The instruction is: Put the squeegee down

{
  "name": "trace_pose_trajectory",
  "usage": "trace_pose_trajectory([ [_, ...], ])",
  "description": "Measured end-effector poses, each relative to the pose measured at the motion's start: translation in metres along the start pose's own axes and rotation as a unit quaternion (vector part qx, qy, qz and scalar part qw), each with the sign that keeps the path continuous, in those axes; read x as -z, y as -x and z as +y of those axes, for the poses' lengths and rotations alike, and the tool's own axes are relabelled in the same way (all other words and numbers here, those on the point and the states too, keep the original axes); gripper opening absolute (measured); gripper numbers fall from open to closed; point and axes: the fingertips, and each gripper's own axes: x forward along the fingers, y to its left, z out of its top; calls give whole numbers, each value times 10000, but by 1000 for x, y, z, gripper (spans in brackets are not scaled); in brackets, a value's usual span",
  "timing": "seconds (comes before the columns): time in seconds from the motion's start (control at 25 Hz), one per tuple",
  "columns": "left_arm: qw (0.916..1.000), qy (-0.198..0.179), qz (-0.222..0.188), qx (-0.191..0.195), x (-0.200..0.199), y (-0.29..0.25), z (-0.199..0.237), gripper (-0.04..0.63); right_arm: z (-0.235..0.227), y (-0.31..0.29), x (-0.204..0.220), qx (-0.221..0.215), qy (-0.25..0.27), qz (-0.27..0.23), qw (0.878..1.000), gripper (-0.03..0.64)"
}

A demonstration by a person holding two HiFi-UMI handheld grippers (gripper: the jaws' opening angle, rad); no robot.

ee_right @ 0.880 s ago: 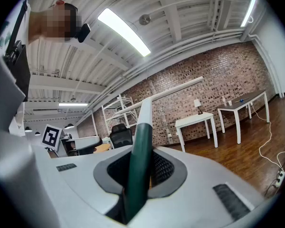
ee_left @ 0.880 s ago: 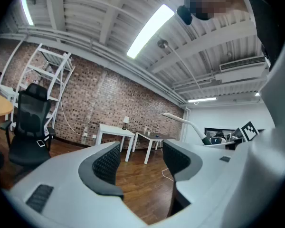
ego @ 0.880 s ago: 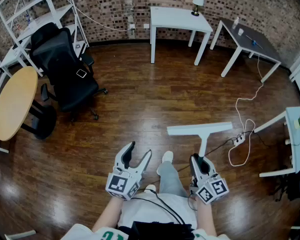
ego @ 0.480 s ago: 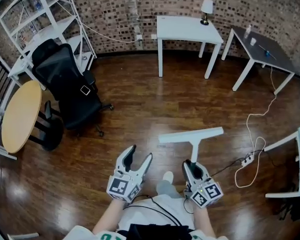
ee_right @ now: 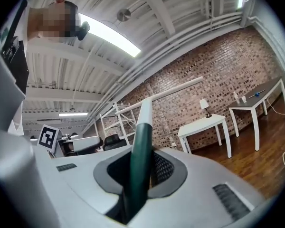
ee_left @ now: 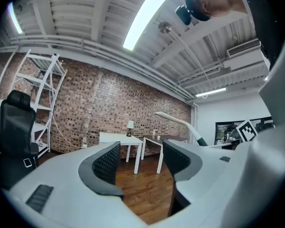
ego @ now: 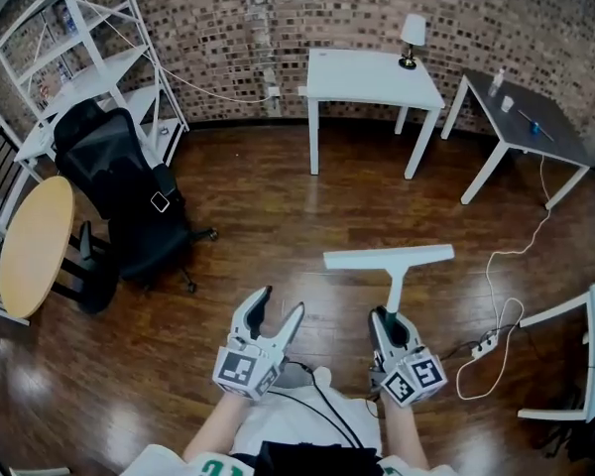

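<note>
A white T-shaped squeegee (ego: 389,259) with a dark green grip is held out level over the wooden floor. My right gripper (ego: 391,326) is shut on its handle; in the right gripper view the green handle (ee_right: 138,163) runs up between the pads to the white blade (ee_right: 173,90). My left gripper (ego: 276,313) stands open beside it at the left with nothing between its fingers (ee_left: 107,163). The squeegee's blade (ee_left: 173,119) shows at the right of the left gripper view.
A white table (ego: 373,72) with a lamp (ego: 411,36) stands at the brick wall ahead, a grey table (ego: 526,119) to its right. A black office chair (ego: 119,201), a round wooden table (ego: 32,244) and white shelving (ego: 74,38) stand at left. A cable and power strip (ego: 488,343) lie at right.
The view has shifted as the person moved; the far tables now sit slightly lower in the picture. Both grippers keep their stance, the right one still shut on the squeegee.
</note>
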Motion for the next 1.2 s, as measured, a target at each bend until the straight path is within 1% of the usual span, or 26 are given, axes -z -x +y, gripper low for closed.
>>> trace_pose_trajectory([
  [0.12, 9998, 64, 101, 155, 2, -25, 2, 284, -15, -6, 9, 118, -141, 9, 9998, 78],
  [0.24, 9989, 192, 114, 413, 5, -61, 7, 284, -27, -29, 10, 8, 49, 25, 10000, 78],
  [0.32, 9981, 239, 129, 549, 9, -87, 11, 284, -40, -45, 6, 71, 173, 48, 9998, 78],
  [0.36, 9979, 241, 126, 591, 11, -102, 16, 284, -49, -55, 3, 140, 154, 53, 9998, 78],
  [0.48, 9974, 270, 50, 669, 8, -152, 44, 284, -77, -97, -11, 323, -48, 61, 9994, 78],
  [0.64, 9969, 263, -130, 729, -14, -214, 91, 284, -109, -162, -40, 512, -74, 100, 9986, 78],
  [0.72, 9967, 281, -197, 734, -22, -239, 118, 279, -116, -198, -55, 459, -61, 51, 9989, 78],
  [0.84, 9964, 445, -263, 674, -30, -276, 159, 279, -123, -253, -76, 306, -7, -14, 9995, 78],
  [0.92, 9962, 487, -300, 658, -36, -301, 179, 278, -126, -283, -85, 154, -88, -20, 9998, 78],
  [1.08, 9961, 393, -342, 707, -45, -339, 214, 278, -133, -329, -85, 28, -201, -47, 9998, 78],
  [1.2, 9956, 516, -314, 721, -46, -359, 234, 274, -143, -344, -78, 60, -496, -7, 9987, 78],
])
